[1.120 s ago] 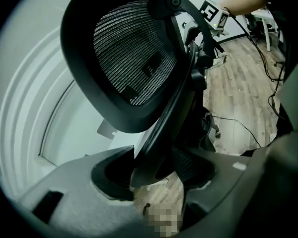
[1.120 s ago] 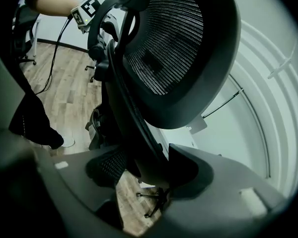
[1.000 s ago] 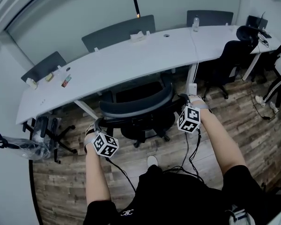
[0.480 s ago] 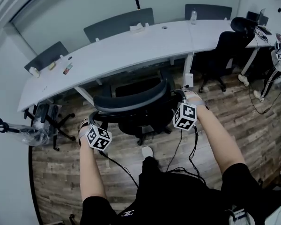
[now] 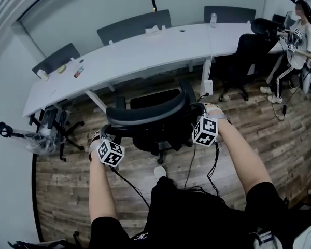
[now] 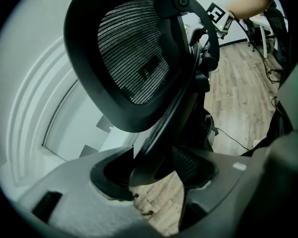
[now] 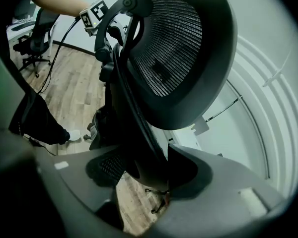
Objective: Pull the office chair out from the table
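The office chair (image 5: 145,114) stands straight ahead of the person, its seat turned toward the desk (image 5: 145,53) and its backrest (image 6: 134,53) toward the person, so the pull to come runs from the desk's near edge back toward the person's own body. The backrest's long axis lies left to right across the head view, and the two hands sit at its two ends: the left hand-held gripper (image 5: 99,138) is clenched on the dark frame bar at the backrest's left side, and the right hand-held gripper (image 5: 198,113) is clenched on the matching bar at its right side, each bar filling the gap between the jaws in that gripper's own view. Neither hand is nearer; they look level with each other, which should keep the chair from swinging as it rolls. The seat seems already clear of the desk's edge, with a strip of wooden floor (image 5: 67,191) showing between them. Behind the chair the room is tighter: the person's shoe (image 5: 158,171) is just beside the base, and cables (image 5: 129,185) trail across the floor near the castors and could snag. A second chair (image 5: 246,56) and another person (image 5: 300,32) are well apart, off to the right.
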### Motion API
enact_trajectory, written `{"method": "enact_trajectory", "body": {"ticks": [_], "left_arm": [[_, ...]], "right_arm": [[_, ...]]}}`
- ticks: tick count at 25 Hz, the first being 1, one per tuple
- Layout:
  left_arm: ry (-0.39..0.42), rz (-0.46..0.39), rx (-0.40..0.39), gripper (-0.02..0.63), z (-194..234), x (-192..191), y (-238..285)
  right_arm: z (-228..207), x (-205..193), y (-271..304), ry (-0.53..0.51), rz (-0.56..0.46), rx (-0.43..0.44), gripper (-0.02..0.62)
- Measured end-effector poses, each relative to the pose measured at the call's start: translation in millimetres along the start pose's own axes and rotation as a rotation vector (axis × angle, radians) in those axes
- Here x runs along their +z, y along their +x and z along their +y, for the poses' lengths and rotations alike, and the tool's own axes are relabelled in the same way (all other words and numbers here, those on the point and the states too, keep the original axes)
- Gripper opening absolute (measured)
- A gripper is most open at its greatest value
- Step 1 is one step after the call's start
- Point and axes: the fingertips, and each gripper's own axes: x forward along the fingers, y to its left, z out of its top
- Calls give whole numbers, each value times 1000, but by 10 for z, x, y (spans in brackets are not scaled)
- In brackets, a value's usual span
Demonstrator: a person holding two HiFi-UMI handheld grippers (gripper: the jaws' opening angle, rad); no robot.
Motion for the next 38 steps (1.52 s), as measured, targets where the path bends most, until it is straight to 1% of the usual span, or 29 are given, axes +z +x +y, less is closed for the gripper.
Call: {"method": "enact_trajectory", "body": {"ticks": [5,9,18,22,25,27,28,30,32,33,34,35,36,37,38], "left_arm": [[-8,-3,-22,241,-20,-58,-87],[3,-10,-37,241,-4,-120,-119],[17,-66,-37,241,9,-91,-133],[34,-74,-14,244,31,-81,-117],[25,-74,17,251,31,-78,-122],[-31,-94,43,259,31,-59,-173],[-78,-115,50,254,28,-34,-228],[-187,-178,65,180,57,54,-375],[-279,-240,104,102,125,147,-525],[-318,-265,125,78,146,187,-593],[-354,-286,141,50,152,226,-653],[-386,-304,152,8,140,268,-706],[-415,-322,155,3,114,315,-750],[-442,-338,153,3,76,366,-790],[-470,-354,146,3,32,422,-830]], "right_arm": [[98,43,-108,15,4,-9,256],[124,103,-108,21,17,-13,259],[103,92,-116,25,33,-35,262],[91,103,-120,41,13,-69,273],[89,83,-157,85,43,-102,282],[90,90,-195,107,52,-126,285],[104,102,-224,121,44,-139,276],[136,126,-290,151,20,-166,268],[146,146,-371,187,-10,-204,263],[143,162,-426,214,-32,-227,243],[134,184,-491,247,-58,-254,200],[116,213,-564,282,-87,-284,147],[94,251,-643,318,-119,-316,98],[74,302,-727,359,-157,-344,67],[66,366,-811,411,-204,-362,17]]}}
